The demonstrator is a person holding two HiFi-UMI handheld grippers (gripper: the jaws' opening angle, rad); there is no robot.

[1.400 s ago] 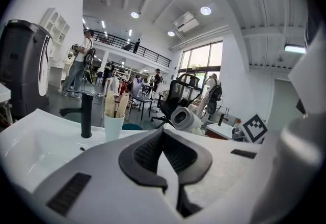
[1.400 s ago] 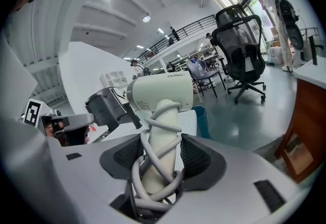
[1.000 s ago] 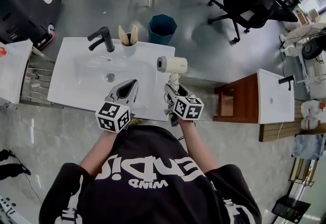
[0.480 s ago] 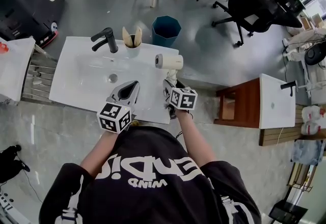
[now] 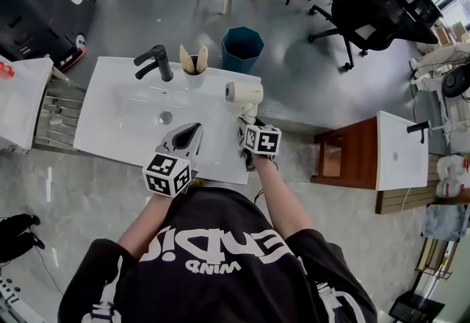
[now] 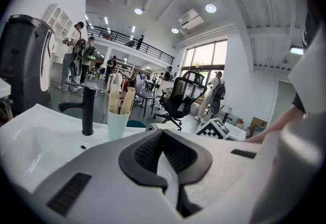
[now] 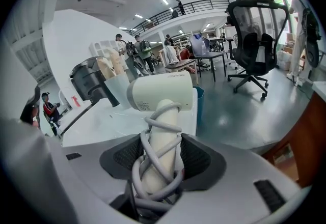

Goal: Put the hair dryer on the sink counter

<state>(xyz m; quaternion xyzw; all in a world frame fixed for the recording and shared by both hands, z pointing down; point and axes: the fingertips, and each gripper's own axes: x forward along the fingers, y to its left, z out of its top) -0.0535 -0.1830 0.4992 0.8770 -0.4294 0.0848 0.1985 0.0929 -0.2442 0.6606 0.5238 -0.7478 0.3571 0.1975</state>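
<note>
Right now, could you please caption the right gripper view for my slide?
Right gripper shut on a cord-wrapped hair dryer at the sink counter.

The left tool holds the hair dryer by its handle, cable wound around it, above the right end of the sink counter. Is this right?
Not the left. It is the right tool that holds the hair dryer by its handle, as the right gripper view shows; the left tool is shut on nothing. The rest stands.

Open office, perhaps lab: swivel chair point(image 5: 374, 2), mezzanine railing point(image 6: 130, 44), freestanding sink point(image 5: 110, 123).
</note>
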